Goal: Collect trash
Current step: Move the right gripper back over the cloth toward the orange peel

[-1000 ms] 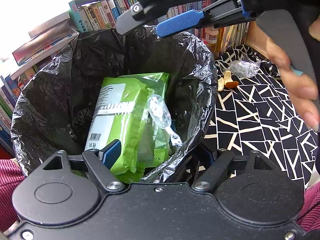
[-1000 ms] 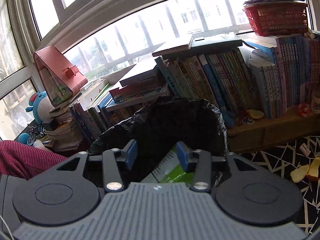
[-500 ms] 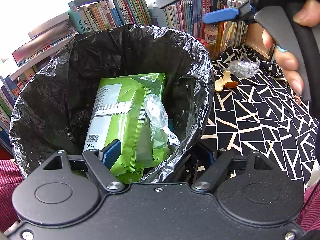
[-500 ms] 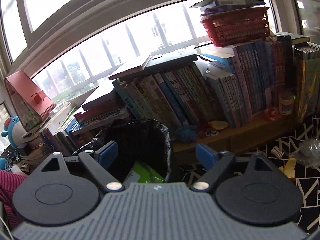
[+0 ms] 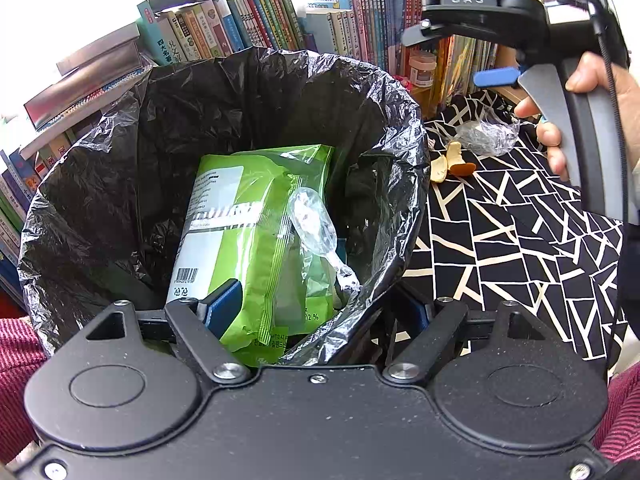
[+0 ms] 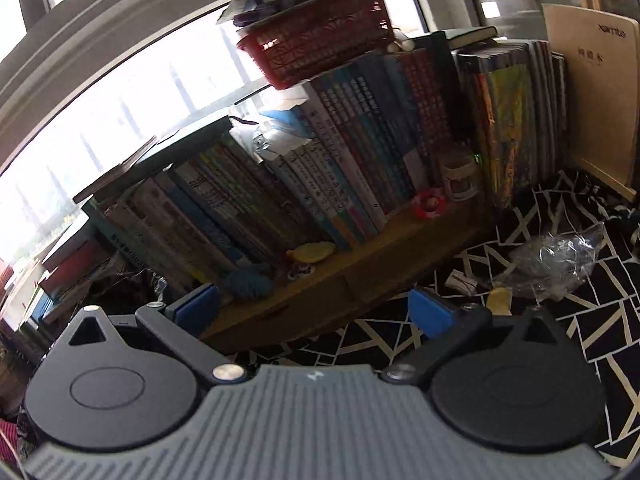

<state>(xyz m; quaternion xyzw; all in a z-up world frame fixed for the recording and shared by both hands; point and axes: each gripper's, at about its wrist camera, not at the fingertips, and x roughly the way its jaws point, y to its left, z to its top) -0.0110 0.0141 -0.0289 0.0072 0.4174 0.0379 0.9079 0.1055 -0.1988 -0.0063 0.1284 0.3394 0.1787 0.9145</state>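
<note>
The left gripper (image 5: 316,308) grips the near rim of the black bin bag (image 5: 132,152), with a green packet (image 5: 256,240) inside it. The right gripper (image 6: 314,306) is opening wide and empty; a crumpled clear wrapper (image 6: 560,264) and peels (image 5: 450,162) lie beside the bag

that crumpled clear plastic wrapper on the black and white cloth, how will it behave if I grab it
The clear wrapper looks thin and crinkled, so it will probably crush flat and weigh almost nothing. Its glossy film may slip between the pads. Being loose on the cloth, a push would likely just slide it.
</note>
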